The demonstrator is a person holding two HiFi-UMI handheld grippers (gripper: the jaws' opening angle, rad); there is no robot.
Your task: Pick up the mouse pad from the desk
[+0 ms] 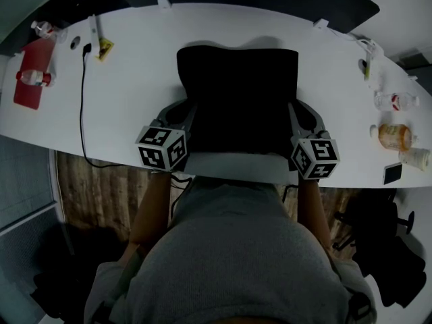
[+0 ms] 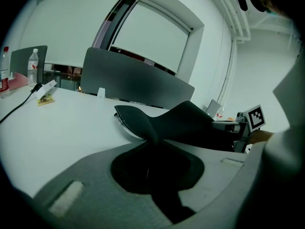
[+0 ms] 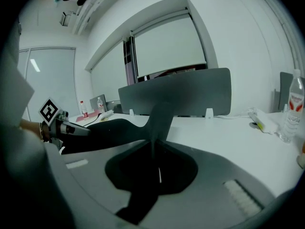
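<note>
We stand at a long white counter (image 1: 135,79), our grey top (image 1: 236,248) filling the bottom of the head view, w/ a grey divider (image 2: 133,82) along the counter's far side. The black mouse pad (image 1: 236,100) hangs stretched between both hands at centre, over the counter's near edge. Seen from the left gripper view, its far left corner curls up clear of the surface and the middle sags. The left gripper (image 2: 151,144) is clenched on the pad's left edge and the right gripper (image 3: 155,149) on its right edge, each pair of jaws nipped tight on a thin fold of pad. Marker cubes (image 1: 162,147) sit just behind the pad's near corners. Far left: a red folder (image 1: 30,73) w/ a small bottle on it, and a black cable (image 1: 83,106) running off the near edge. Far right: an orange bottle (image 1: 395,137) and a dark phone (image 1: 393,173).
</note>
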